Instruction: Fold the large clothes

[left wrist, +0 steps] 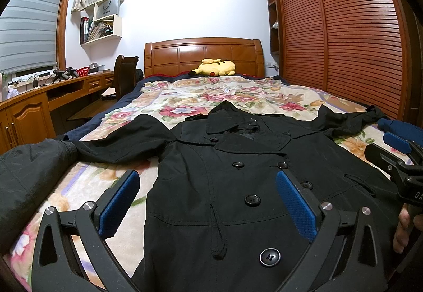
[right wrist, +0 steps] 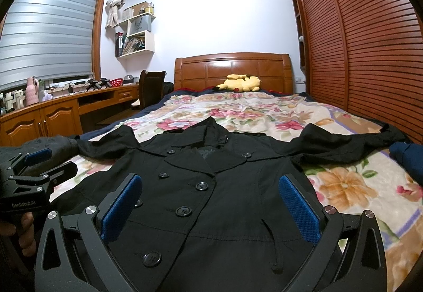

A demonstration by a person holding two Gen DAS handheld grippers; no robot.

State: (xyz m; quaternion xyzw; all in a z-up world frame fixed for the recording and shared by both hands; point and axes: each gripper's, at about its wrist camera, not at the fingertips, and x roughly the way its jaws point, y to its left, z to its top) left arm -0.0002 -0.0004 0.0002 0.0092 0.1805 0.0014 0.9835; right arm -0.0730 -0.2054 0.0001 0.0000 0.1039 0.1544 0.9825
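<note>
1. Nearest my cameras: hem and lower button front of the black coat [left wrist: 238, 186], directly under both claws, front side up on the floral bedspread [left wrist: 238, 96].
2. Coat's long axis runs straight away from me, hem near, collar far, toward the headboard [left wrist: 203, 54]. Sleeves spread out sideways, one each side.
3. Left gripper [left wrist: 207, 208]: released, blue pads spread wide, nothing between them; it hovers over the coat's left edge, bedspread showing under its left finger.
4. Right gripper [right wrist: 211, 208]: also released and empty, above the button rows.
5. Judgement: the left sleeve lies nearer my left claw and the right sleeve nearer my right, so each takes its own side and folds inward across the axis.
6. Yellow plush toy [left wrist: 215, 67] sits far off by the headboard, well apart.
</note>
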